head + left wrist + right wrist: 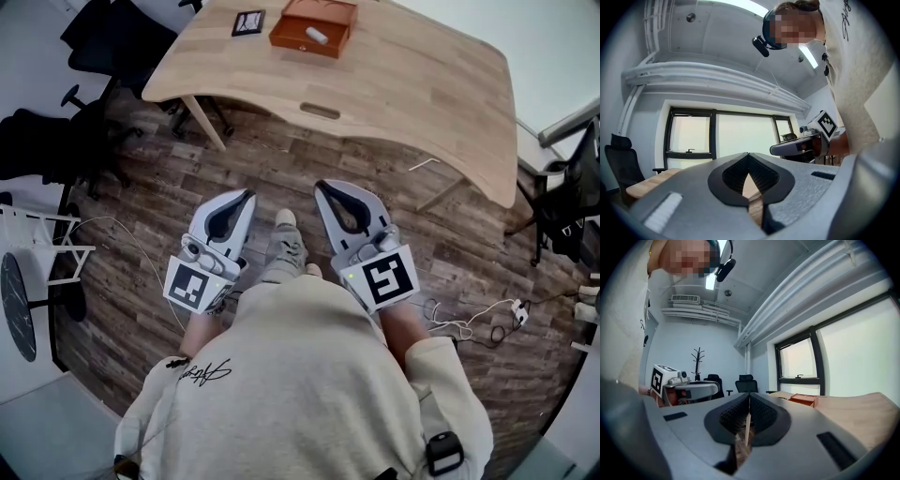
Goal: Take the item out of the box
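An open orange-brown box [313, 25] sits on the far part of the wooden table [422, 84], with a small white item [316, 35] lying inside it. The box [804, 400] also shows low at the right of the right gripper view. My left gripper [247, 196] and right gripper [321, 187] are held side by side over the floor, well short of the table. Both have their jaws closed tip to tip with nothing between them. In the left gripper view the right gripper [773, 150] appears at the right.
A small dark framed card [248, 22] lies left of the box. Black office chairs [112, 42] stand left of the table and another at the right edge [572, 202]. A white rack [37, 244] stands at left; cables [469, 323] lie on the floor at right.
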Tool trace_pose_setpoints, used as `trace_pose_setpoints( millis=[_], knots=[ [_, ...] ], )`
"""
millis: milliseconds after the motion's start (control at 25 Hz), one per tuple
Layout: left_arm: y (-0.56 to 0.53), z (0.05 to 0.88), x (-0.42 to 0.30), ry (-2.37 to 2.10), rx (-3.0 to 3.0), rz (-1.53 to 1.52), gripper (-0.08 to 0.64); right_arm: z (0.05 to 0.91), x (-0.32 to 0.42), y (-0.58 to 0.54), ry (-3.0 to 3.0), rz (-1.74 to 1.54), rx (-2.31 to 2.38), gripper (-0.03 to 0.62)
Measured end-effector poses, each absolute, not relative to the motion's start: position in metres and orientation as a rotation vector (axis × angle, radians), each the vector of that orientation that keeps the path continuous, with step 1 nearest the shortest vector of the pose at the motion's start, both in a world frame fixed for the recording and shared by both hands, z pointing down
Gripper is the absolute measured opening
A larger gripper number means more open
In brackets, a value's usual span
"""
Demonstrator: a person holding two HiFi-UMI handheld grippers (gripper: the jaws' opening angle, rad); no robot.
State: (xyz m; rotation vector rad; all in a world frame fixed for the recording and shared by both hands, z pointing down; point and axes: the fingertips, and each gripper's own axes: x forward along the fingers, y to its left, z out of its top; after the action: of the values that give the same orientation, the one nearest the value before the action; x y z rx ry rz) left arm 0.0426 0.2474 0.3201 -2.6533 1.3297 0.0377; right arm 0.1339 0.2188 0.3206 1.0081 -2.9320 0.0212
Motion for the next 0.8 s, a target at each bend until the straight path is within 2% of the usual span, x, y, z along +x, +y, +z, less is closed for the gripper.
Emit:
trace_pose_setpoints(
  millis=[800],
  knots=[
    [0.171, 0.317, 0.023, 1.263, -2.665, 0.053, 0.003, 0.315, 0.113, 0.144, -2.921, 0.0, 1.081, 0.011]
  ],
)
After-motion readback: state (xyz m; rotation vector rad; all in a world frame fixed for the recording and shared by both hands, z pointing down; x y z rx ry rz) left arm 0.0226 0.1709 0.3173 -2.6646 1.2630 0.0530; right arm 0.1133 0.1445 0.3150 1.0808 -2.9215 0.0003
